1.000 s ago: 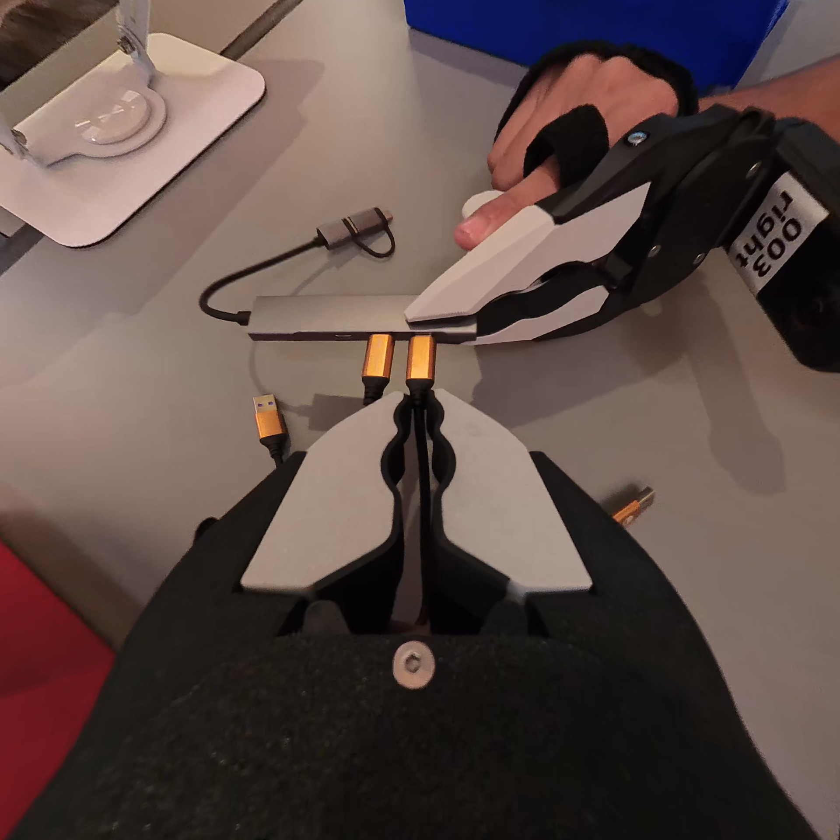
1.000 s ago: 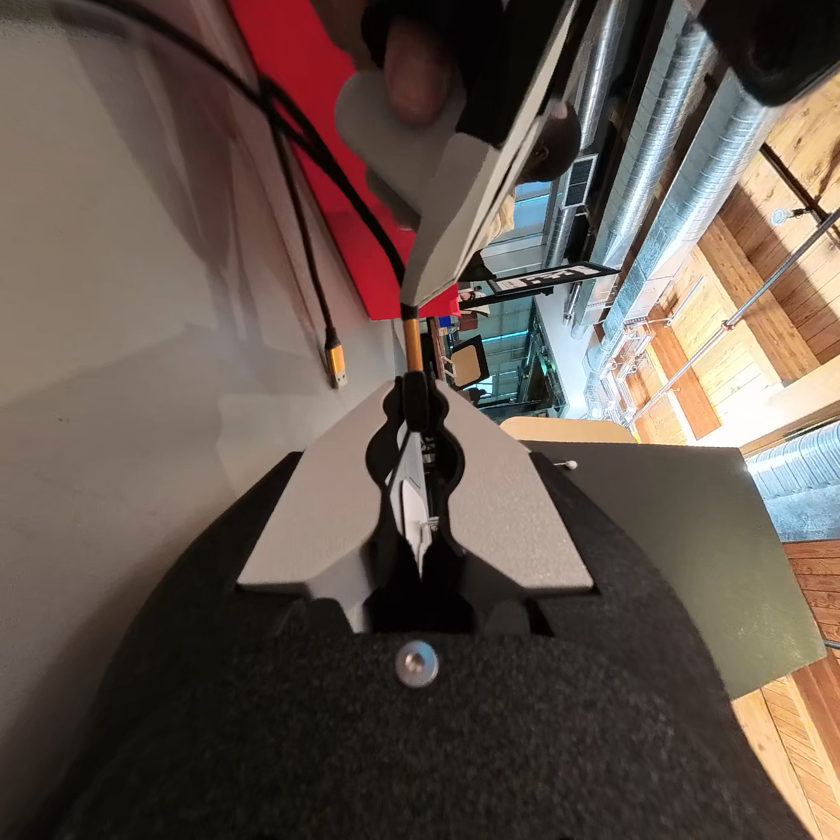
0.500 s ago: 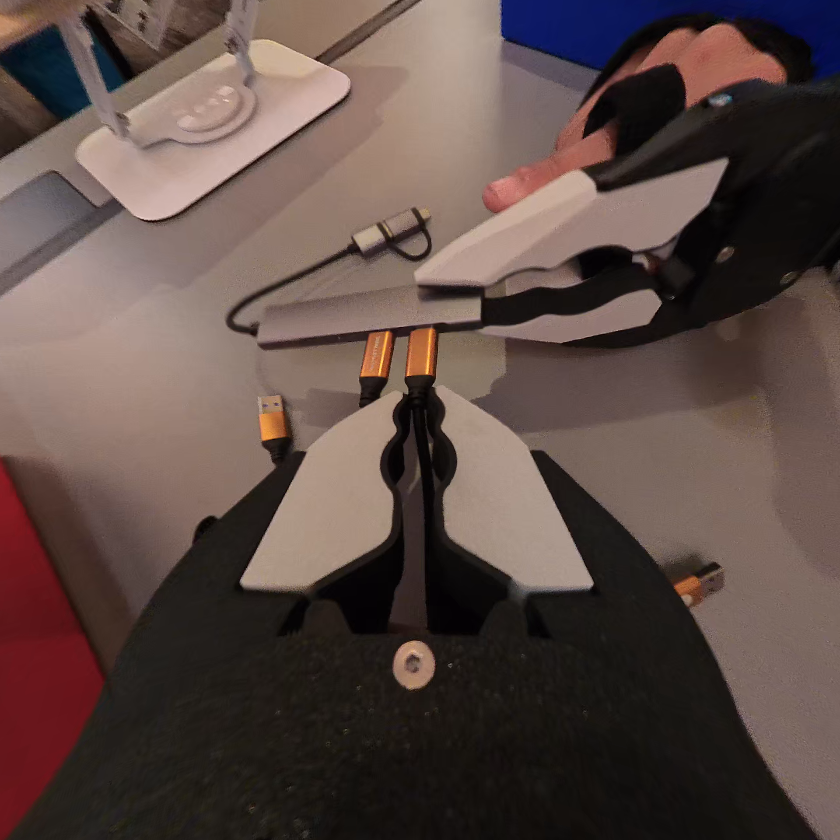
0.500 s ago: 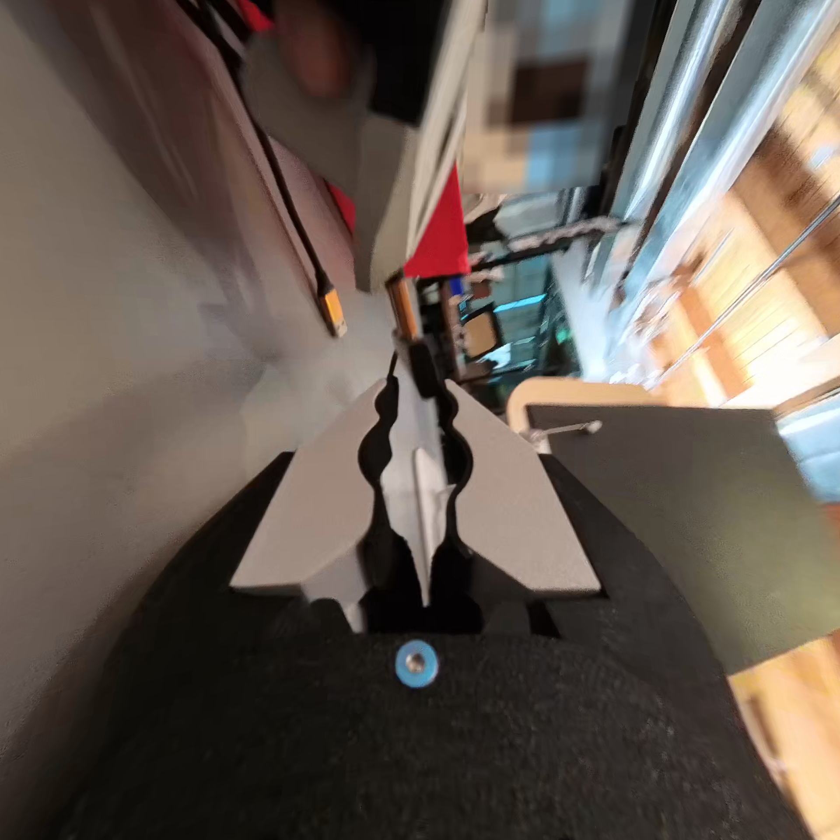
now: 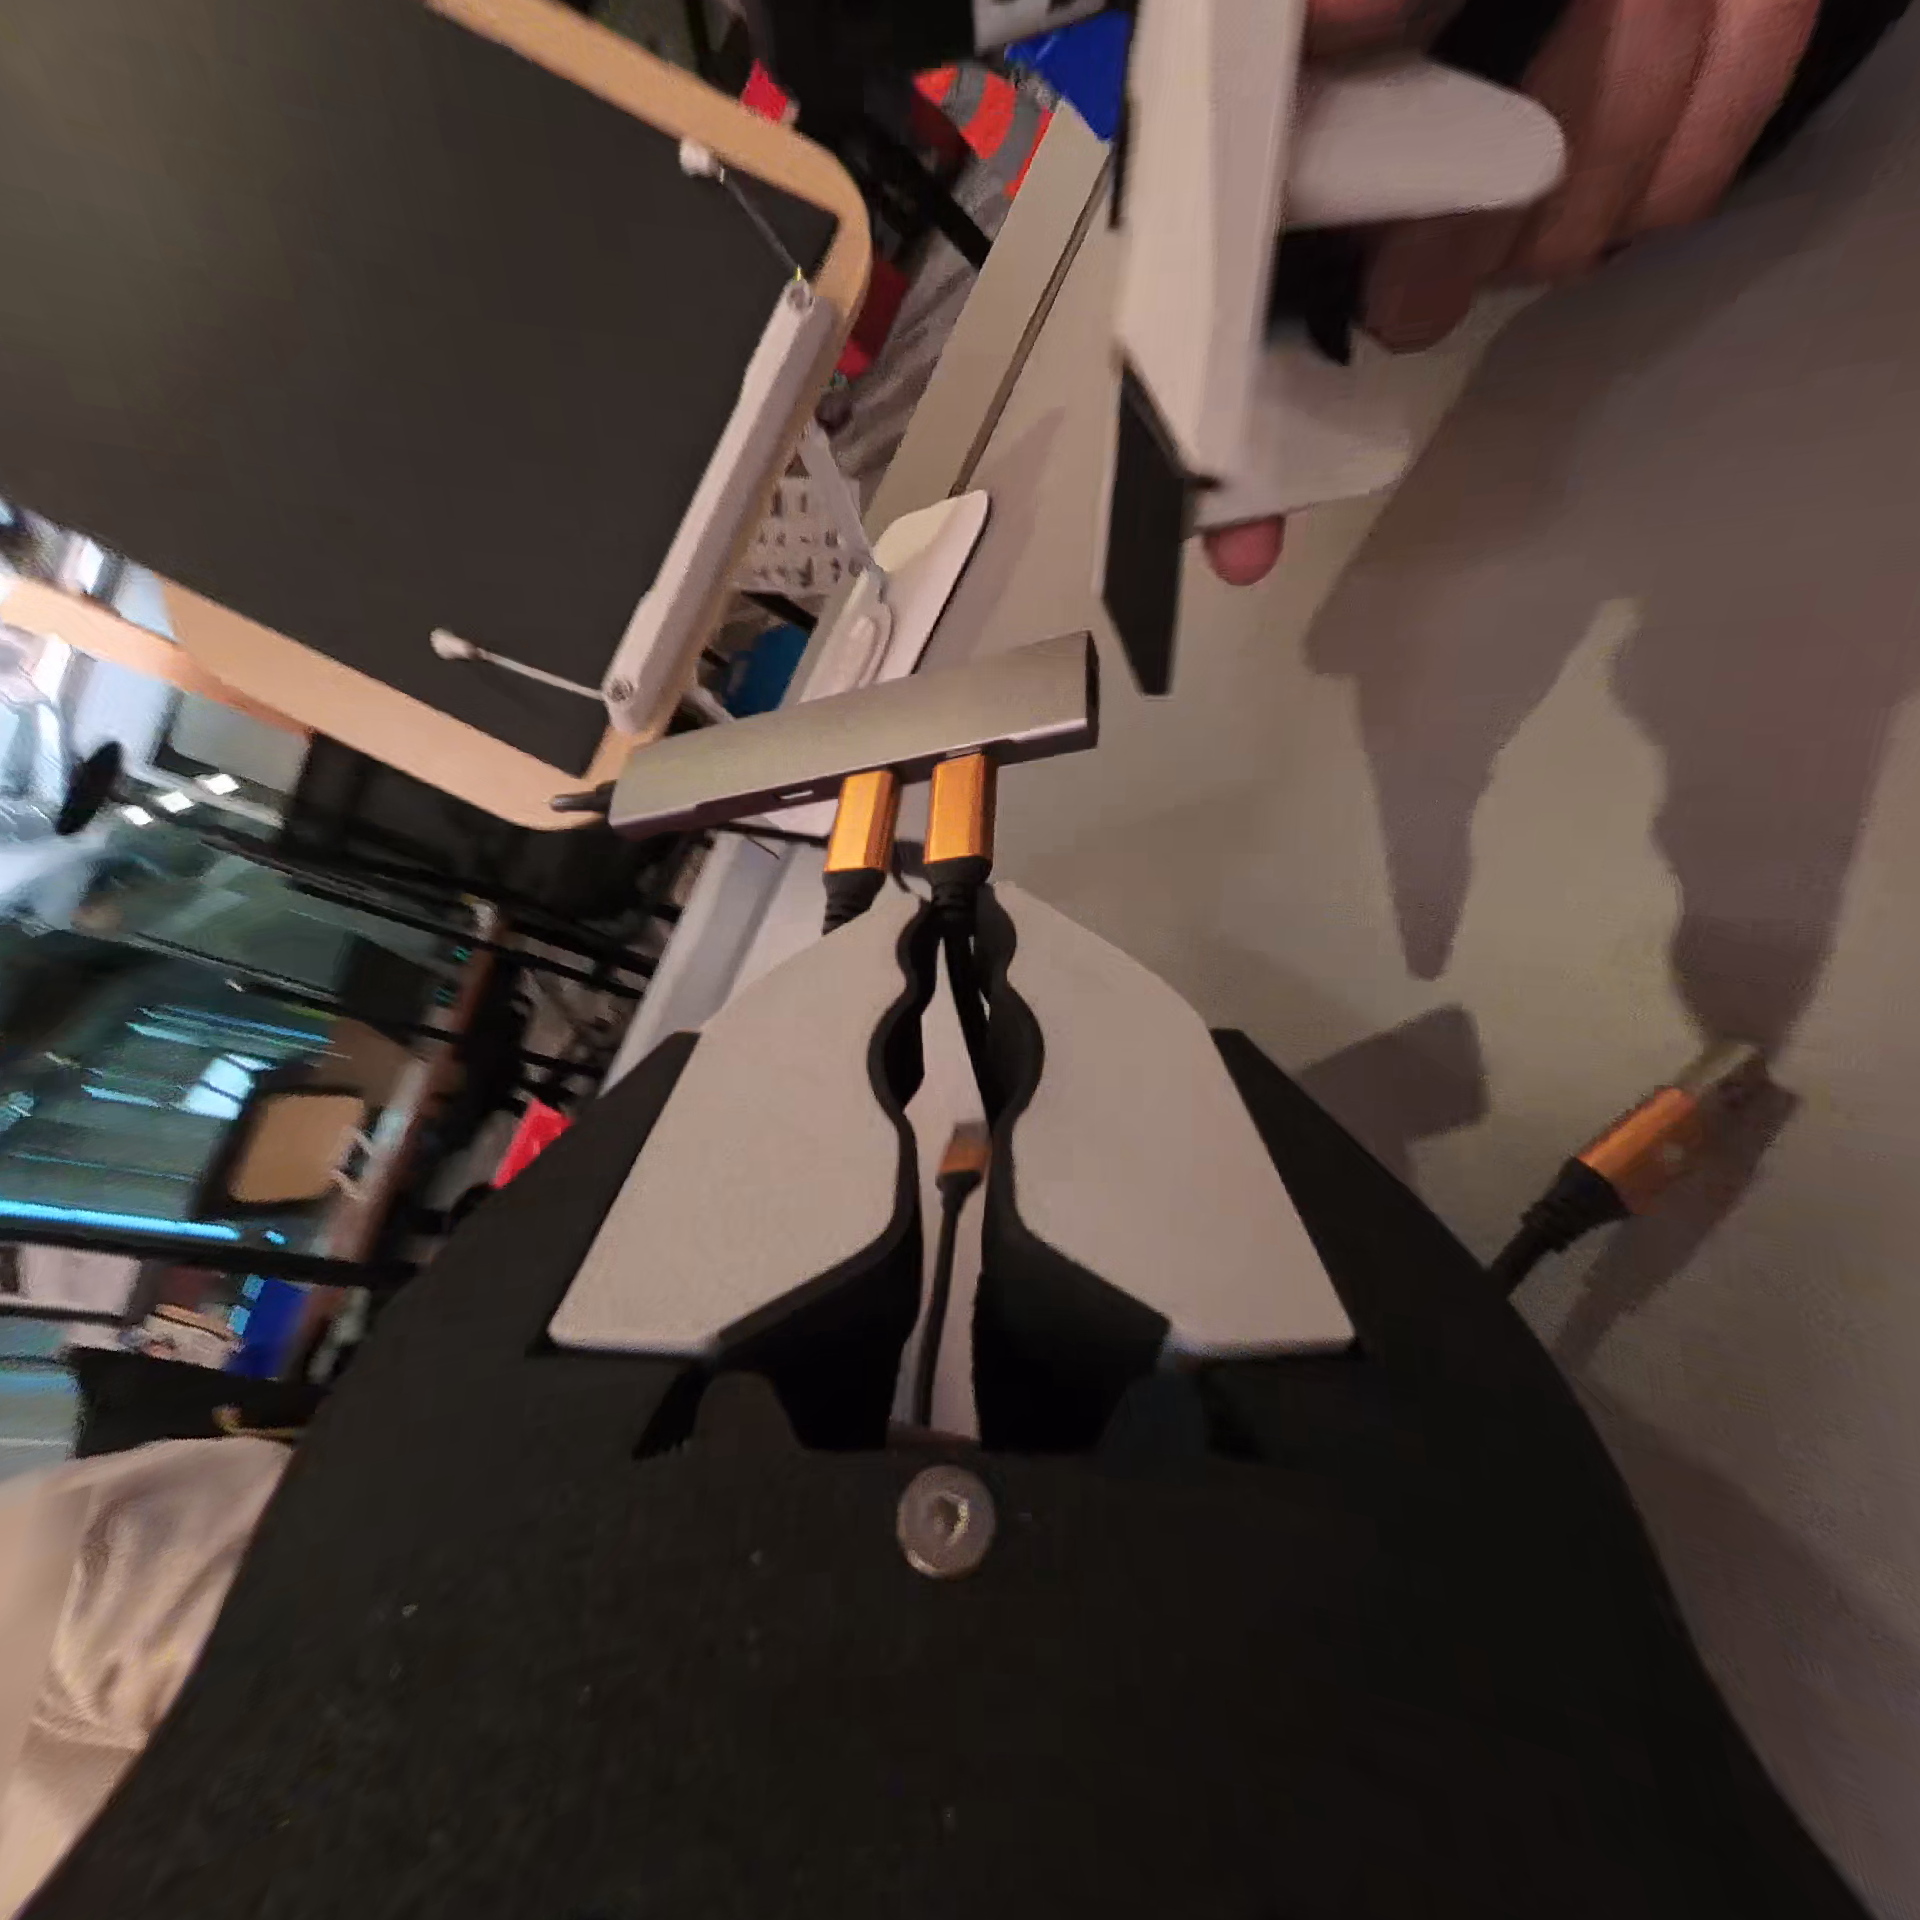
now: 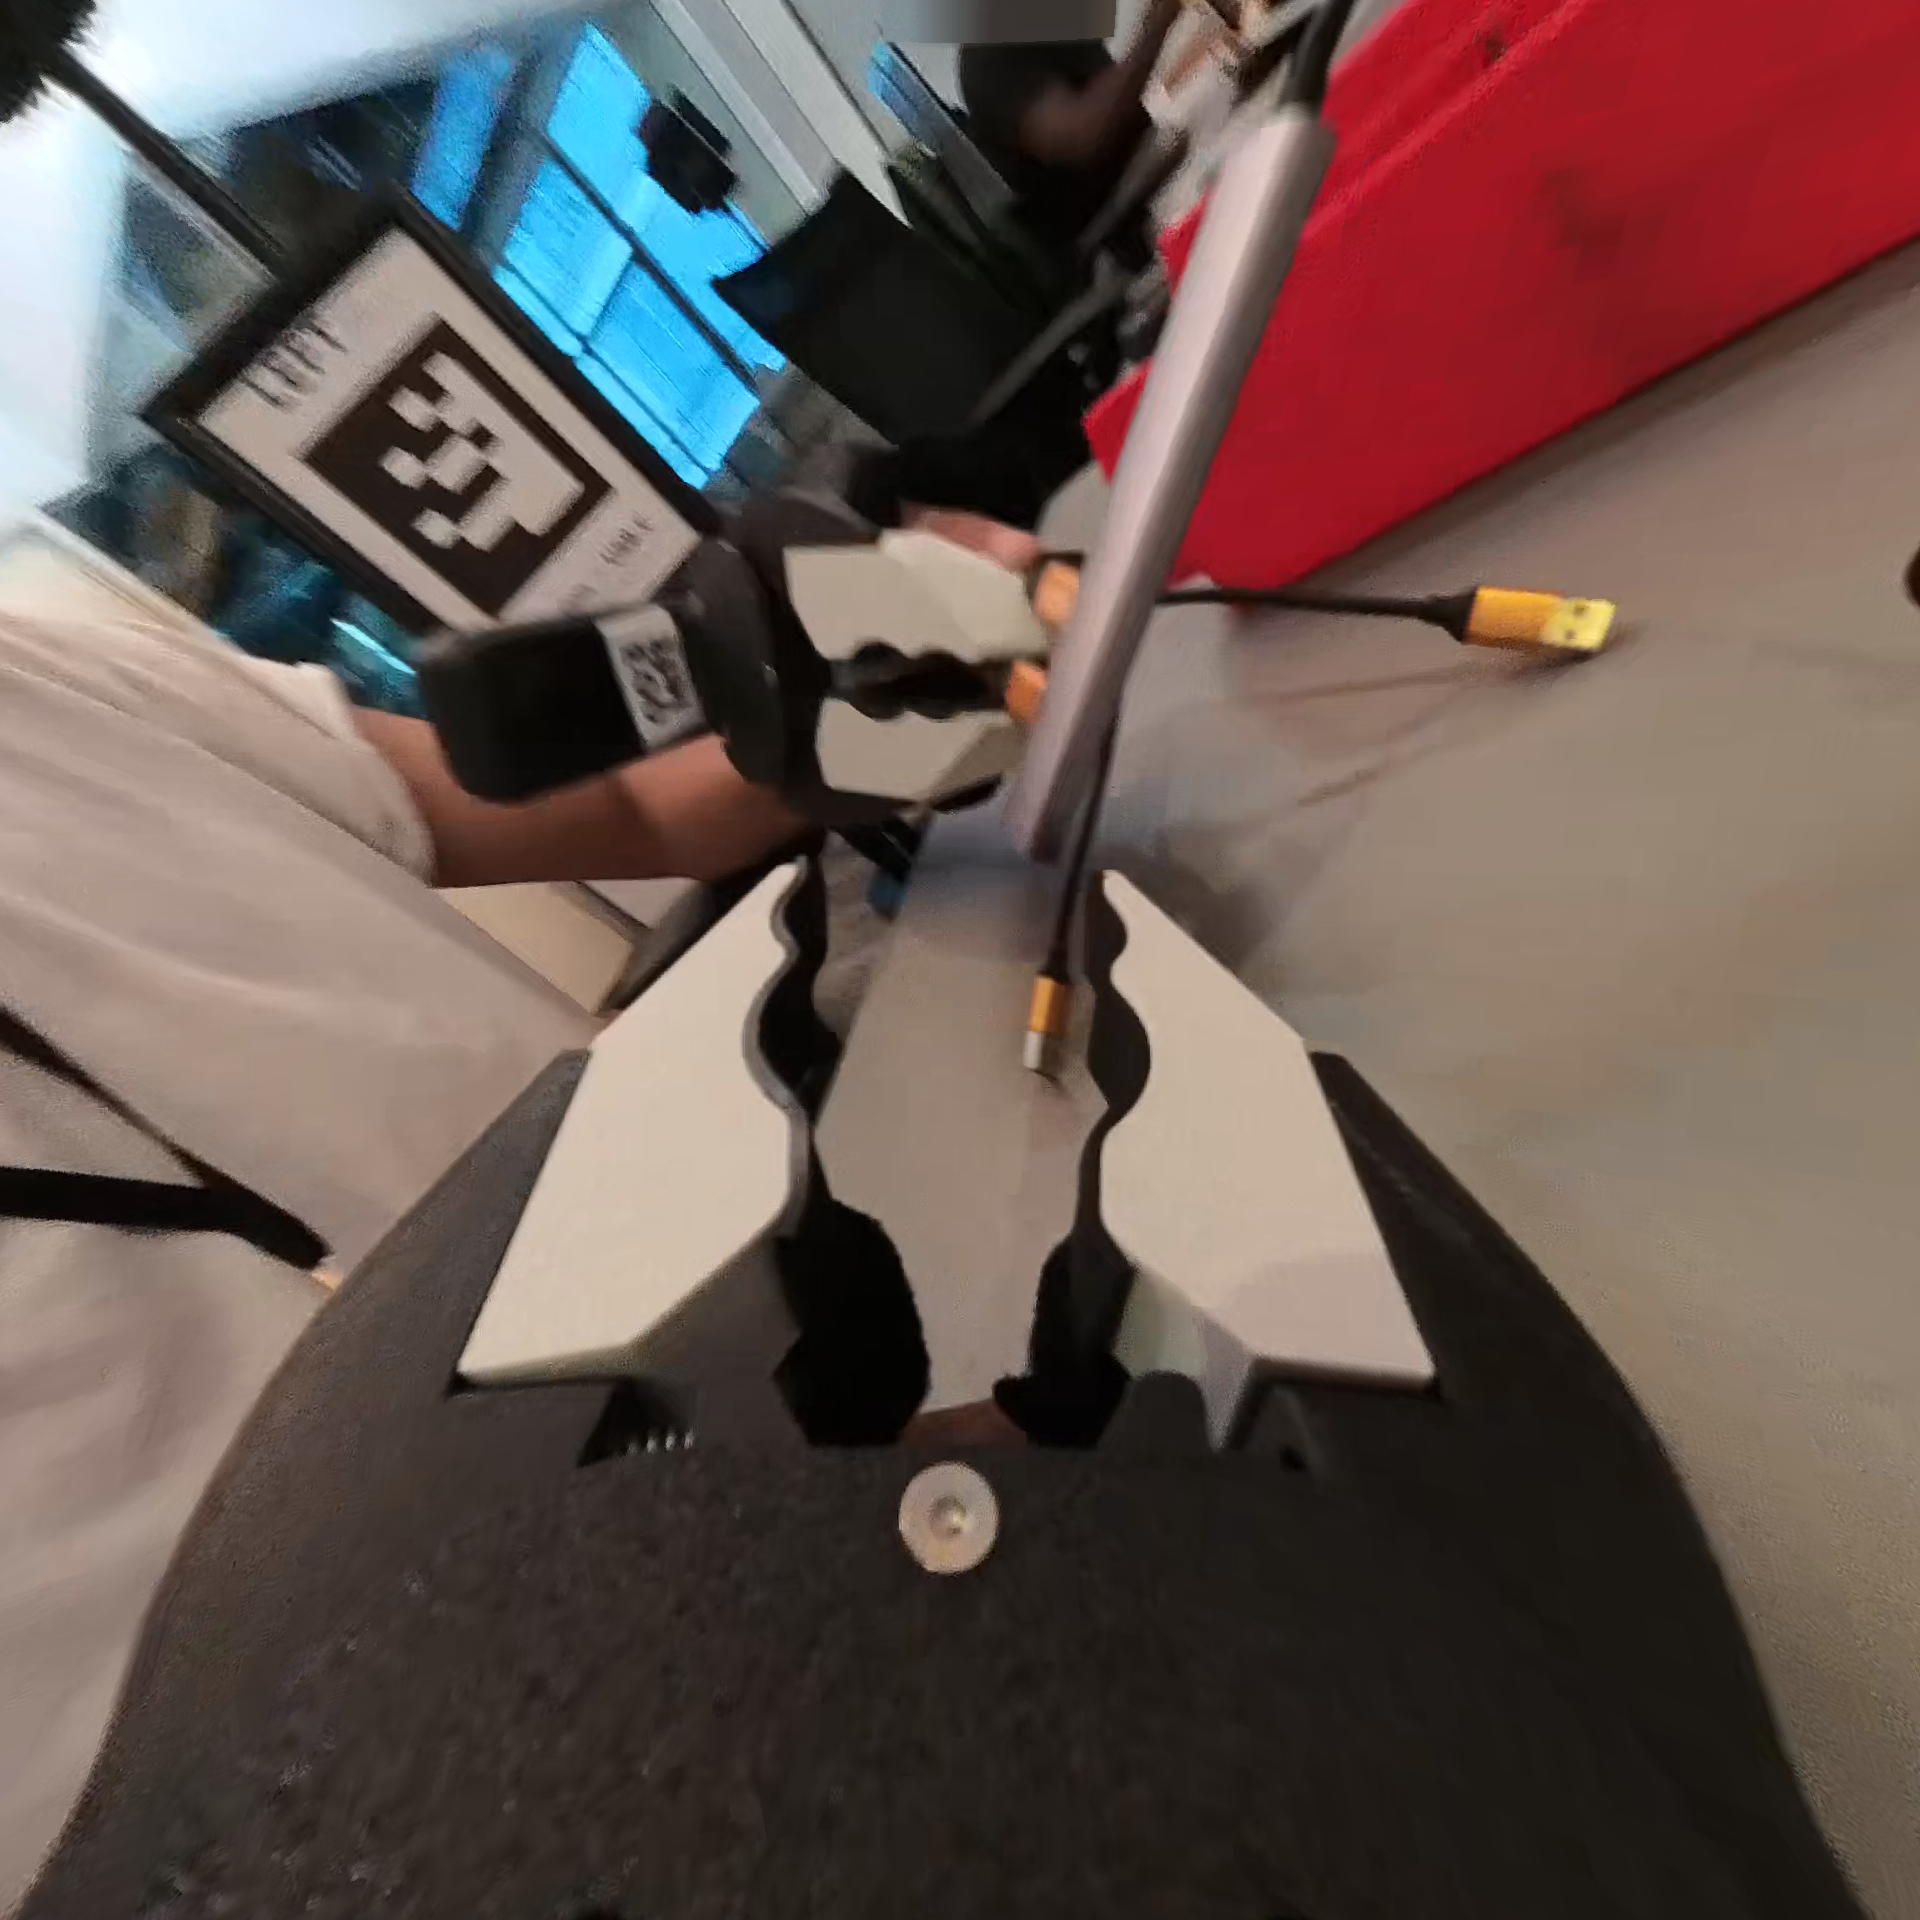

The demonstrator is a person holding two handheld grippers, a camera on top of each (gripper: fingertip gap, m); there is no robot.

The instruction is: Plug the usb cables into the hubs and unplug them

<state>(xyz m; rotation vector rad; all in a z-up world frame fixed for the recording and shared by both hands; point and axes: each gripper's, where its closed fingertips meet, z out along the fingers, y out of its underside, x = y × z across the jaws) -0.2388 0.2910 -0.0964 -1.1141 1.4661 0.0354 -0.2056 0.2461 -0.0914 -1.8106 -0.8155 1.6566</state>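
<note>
A: Slim grey metal hub (image 5: 862, 738): where?

B: Crosswise, just beyond the tips of the left gripper (image 5: 951, 920). Carries two orange-sleeved plugs (image 5: 961, 805) side by side in its near edge. Cannot tell whether resting on the grey tabletop (image 6: 1558, 1039) or raised off it.

A: Left gripper's hold?

B: Pinched together on the black braided cable (image 5: 961, 997), right behind the hub's right-hand plug.

A: And the right gripper (image 6: 951, 894)?

B: Spread wide apart, gripping nothing. Points at one end of the hub and stops just short of it. In the left wrist view, stands above the hub's right end, apart from it, with a bare hand (image 5: 1662, 135) behind.

A: Nearest the hub otherwise?

B: A thin black lead ending in a small orange-and-silver plug (image 6: 1049, 1023). Runs down from beside the hub's near end and shows in the gap between the right gripper's fingers.

A: Farther out?

B: Loose flat orange plug (image 6: 1538, 623) on the tabletop, well apart from the hub. Red box (image 6: 1507, 312) behind the hub. Black board in a pale wooden frame (image 5: 364, 312) to the hub's left, with a white stand (image 5: 914, 582) between board and hub.
</note>
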